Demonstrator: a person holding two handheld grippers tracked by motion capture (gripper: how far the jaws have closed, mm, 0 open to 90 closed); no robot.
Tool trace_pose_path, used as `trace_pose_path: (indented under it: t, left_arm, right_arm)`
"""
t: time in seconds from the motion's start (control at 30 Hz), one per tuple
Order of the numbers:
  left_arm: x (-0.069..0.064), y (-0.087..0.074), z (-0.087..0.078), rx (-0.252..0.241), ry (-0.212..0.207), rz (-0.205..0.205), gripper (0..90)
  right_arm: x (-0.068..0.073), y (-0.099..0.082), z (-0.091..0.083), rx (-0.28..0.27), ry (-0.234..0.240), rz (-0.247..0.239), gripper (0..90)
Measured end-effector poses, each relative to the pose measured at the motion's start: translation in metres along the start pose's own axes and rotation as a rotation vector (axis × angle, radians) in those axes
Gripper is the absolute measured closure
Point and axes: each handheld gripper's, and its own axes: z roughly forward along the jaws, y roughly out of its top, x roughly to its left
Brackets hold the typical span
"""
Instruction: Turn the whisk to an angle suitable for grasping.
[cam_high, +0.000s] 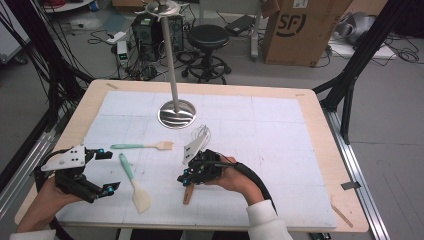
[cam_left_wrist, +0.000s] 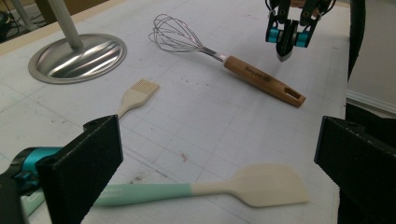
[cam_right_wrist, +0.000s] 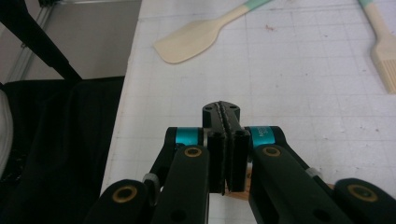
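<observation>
Fingers of your right gripper (cam_left_wrist: 285, 44) are pressed together on nothing, just above the wire whisk with the wooden handle (cam_left_wrist: 261, 78) lying on the tabletop (cam_high: 280, 130). Descend like this and they may knock it aside. Left gripper (cam_high: 102, 172) fingers: apart, empty.

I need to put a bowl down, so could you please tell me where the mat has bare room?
The mat is bare right of the whisk and across its far edge beside the stand base. The near left is crowded: brush, spatula and both grippers.
</observation>
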Motion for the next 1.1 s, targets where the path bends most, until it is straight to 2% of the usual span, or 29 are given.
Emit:
trace_pose_path:
  t: [0.1, 0.47, 0.73, 0.9, 1.1]
  left_arm:
    - [0.000, 0.000, 0.001, 0.002, -0.002, -0.002, 1.7]
    - [-0.002, 0.001, 0.004, 0.006, -0.012, 0.006, 1.7]
    - [-0.003, 0.002, 0.004, 0.007, -0.012, 0.009, 1.7]
    - [-0.002, 0.001, 0.003, 0.008, -0.008, 0.006, 1.7]
    - [-0.002, 0.000, 0.002, 0.008, -0.007, 0.003, 1.7]
  right_arm:
    - [0.000, 0.000, 0.007, 0.015, 0.008, 0.008, 89.1]
    - [0.002, 0.002, 0.031, 0.091, 0.037, -0.008, 89.1]
    - [0.004, 0.001, 0.043, 0.147, 0.032, -0.026, 89.1]
    - [0.005, -0.001, 0.047, 0.195, 0.035, -0.013, 89.1]
    - [0.005, -0.004, 0.044, 0.211, 0.036, -0.011, 89.1]
